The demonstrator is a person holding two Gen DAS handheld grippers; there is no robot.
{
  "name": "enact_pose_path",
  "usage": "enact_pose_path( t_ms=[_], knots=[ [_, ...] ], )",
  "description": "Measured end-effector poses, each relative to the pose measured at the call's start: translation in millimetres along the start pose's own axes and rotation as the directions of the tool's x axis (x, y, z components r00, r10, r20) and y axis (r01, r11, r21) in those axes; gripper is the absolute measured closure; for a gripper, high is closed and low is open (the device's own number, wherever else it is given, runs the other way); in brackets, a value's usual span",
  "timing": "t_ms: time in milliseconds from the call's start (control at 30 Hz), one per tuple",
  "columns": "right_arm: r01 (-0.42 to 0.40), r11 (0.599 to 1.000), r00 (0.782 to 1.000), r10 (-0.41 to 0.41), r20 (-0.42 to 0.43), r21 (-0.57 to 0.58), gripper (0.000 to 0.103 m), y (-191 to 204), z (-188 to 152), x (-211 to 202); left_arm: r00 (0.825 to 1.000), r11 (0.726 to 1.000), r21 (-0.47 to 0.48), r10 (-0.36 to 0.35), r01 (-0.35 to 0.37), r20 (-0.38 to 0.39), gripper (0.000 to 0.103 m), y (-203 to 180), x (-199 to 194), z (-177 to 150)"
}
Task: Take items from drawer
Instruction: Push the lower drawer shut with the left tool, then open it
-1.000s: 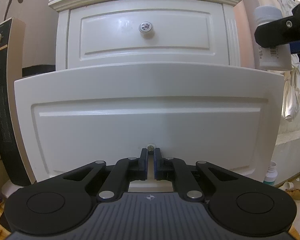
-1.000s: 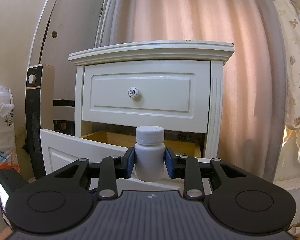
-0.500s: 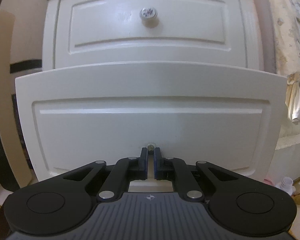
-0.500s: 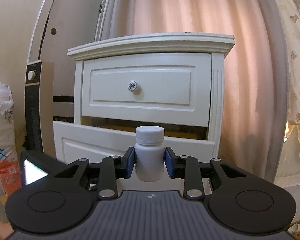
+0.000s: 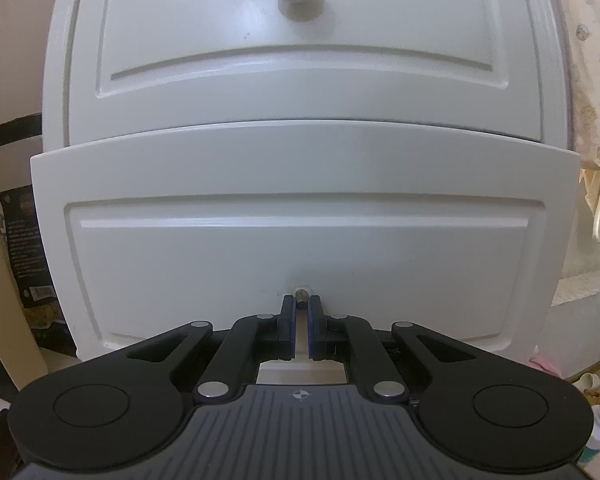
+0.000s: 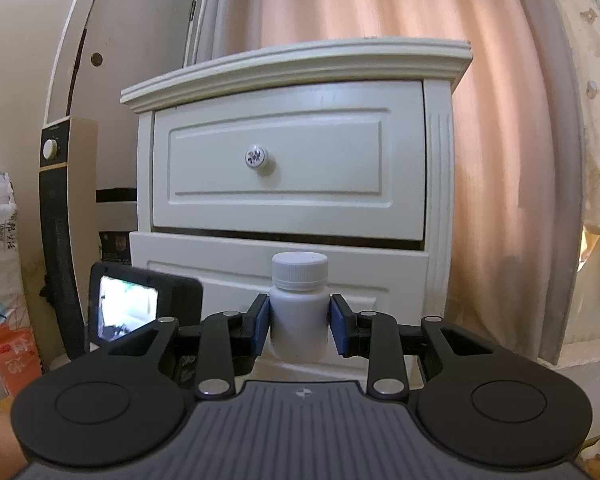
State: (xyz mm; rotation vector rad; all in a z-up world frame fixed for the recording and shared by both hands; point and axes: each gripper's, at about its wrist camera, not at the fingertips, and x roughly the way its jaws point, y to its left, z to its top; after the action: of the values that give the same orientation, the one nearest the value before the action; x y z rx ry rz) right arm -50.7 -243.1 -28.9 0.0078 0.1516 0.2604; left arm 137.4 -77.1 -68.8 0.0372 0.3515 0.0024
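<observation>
White bottle [image 6: 299, 312] in right jaws hides lower drawer's [image 5: 300, 240] stud, left jaws' grip.

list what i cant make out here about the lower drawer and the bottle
- Lower drawer interior: hidden in both wrist views by its own front panel.
- White bottle base: right wrist view, behind the right tool.
- Lower drawer stud: left wrist view, mostly covered by the left tool.

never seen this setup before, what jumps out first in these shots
The white bottle clamped in the right tool, dead centre of the right view, in front of the white nightstand. In the left view, the left tool is shut on the small stud of the lower drawer, which fills the picture.
</observation>
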Motion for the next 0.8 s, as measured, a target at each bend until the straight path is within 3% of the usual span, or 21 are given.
enact_pose_path(
  t_ms=[333, 800],
  knots=[
    [-0.014, 1.0, 0.999, 0.015, -0.031, 0.016, 0.071, 1.9, -9.4, 14.1, 1.0, 1.0, 0.004, 0.014, -0.014, -0.004, 0.1, -4.0, 27.7, 6.6],
    [0.012, 0.999, 0.997, -0.009, -0.081, 0.039, 0.071, -4.5, -27.4, 21.1, 0.999, 0.999, 0.01, 0.035, -0.035, -0.001, 0.1, -11.0, 28.8, 4.2]
  ],
)
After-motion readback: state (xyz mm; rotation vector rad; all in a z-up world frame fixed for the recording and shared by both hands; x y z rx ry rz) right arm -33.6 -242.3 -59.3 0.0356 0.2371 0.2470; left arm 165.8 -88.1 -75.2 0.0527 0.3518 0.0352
